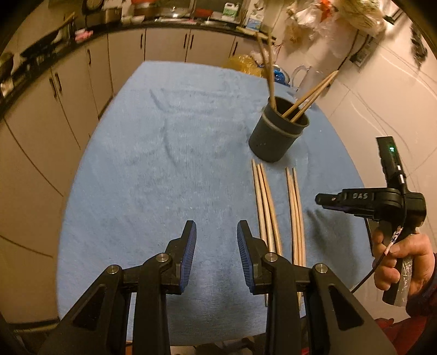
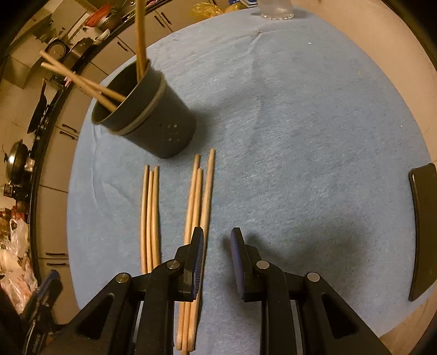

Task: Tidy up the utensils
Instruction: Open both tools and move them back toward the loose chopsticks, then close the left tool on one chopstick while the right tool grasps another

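Observation:
A dark utensil cup [image 1: 278, 131] [image 2: 147, 109] stands on the blue towel [image 1: 164, 163] [image 2: 300, 136] with several wooden chopsticks leaning in it. Two bundles of chopsticks lie side by side in front of it: the left bundle [image 1: 266, 207] [image 2: 149, 213] and the right bundle [image 1: 296, 207] [image 2: 199, 196]. My left gripper [image 1: 216, 237] hovers open over bare towel, just left of the left bundle. My right gripper [image 2: 217, 240] [image 1: 321, 198] is open with nothing between its fingers. Its left finger [image 2: 198, 245] is over the right bundle.
A black flat object [image 2: 424, 232] lies at the towel's right edge. A clear glass jug [image 2: 275, 11] [image 1: 300, 76] and yellow bags [image 1: 243, 64] sit at the far end. A hand [image 1: 396, 262] holds the right gripper's handle. Kitchen cabinets [image 1: 82, 95] run along the left.

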A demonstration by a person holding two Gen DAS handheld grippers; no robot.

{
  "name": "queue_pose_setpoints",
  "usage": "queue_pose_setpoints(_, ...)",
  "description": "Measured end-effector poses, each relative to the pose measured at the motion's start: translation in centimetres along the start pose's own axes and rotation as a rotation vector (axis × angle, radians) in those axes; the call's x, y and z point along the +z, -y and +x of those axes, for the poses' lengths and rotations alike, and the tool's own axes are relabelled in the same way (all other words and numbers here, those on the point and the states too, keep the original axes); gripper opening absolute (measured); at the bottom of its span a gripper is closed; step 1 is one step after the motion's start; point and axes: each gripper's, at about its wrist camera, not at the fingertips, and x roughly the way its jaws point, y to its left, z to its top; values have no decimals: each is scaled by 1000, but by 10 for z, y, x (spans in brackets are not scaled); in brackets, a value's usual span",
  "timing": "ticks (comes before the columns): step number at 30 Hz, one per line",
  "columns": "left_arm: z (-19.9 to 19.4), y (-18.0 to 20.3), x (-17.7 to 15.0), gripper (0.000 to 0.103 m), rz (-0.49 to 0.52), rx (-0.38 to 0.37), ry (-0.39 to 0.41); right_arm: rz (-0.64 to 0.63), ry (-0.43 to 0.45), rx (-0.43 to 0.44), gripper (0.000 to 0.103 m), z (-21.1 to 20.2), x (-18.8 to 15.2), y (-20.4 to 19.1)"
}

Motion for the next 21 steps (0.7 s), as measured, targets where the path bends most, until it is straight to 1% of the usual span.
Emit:
queue_pose_setpoints(3, 11, 0, 1, 29, -16, -18, -20, 18, -9, 23, 22, 1, 5, 6)
queue_pose_setpoints(7, 21, 8, 3, 29, -15, -43, -37, 33, -31, 31, 22, 7, 11, 13)
queue_pose_setpoints(11, 29, 15, 5, 29, -3, -52, -48, 15, -50, 43, 22, 17, 18, 4)
queue_pose_setpoints(16, 36, 16, 9, 29, -9, -56, -51, -19, -60, 23, 21, 28, 27, -9)
queue_pose_setpoints(19, 38, 14, 12, 29, -18, -57, -49, -33, -74, -15, 15, 36, 30, -15)
queue_pose_setpoints(21, 40, 13, 13, 29, -21, -57, -49, -34, -75, -32, 14, 40, 33, -20)
